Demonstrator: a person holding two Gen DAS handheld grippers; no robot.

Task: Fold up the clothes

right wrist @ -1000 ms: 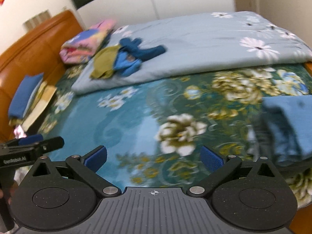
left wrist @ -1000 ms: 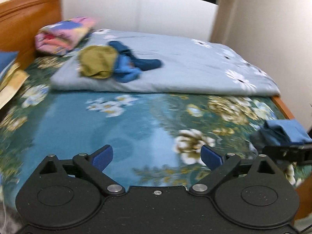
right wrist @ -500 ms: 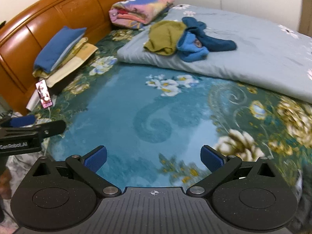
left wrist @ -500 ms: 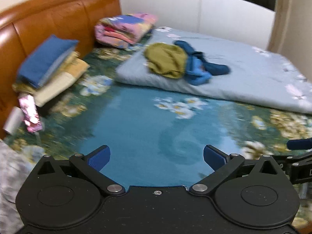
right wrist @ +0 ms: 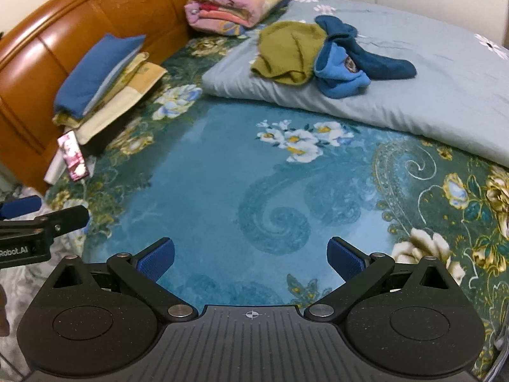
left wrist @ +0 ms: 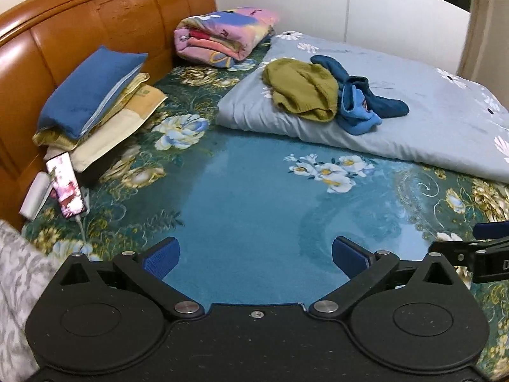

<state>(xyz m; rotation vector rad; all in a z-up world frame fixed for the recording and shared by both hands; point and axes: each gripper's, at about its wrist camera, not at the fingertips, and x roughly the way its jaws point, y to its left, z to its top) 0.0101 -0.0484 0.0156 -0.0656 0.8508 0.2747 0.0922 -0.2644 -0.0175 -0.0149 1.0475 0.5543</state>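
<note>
Left wrist view: left tool (left wrist: pixel 254 256) wide open, empty, over teal floral bedspread (left wrist: pixel 248 210).
Right tool (right wrist: pixel 251 256) also wide open, nothing held. Olive garment (left wrist: pixel 302 89) and blue garment (left wrist: pixel 359 102) touching in a crumpled heap on grey quilt (left wrist: pixel 413 127), well ahead of both tools. Folded pink blanket (left wrist: pixel 222 36) farther ahead-left by headboard (left wrist: pixel 95 25).

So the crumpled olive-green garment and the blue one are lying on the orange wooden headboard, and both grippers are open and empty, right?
Not quite. The crumpled olive-green garment and the blue garment lie on the folded pale-blue quilt, as the left wrist view shows. Both the left gripper and the right gripper are open and empty.
</note>
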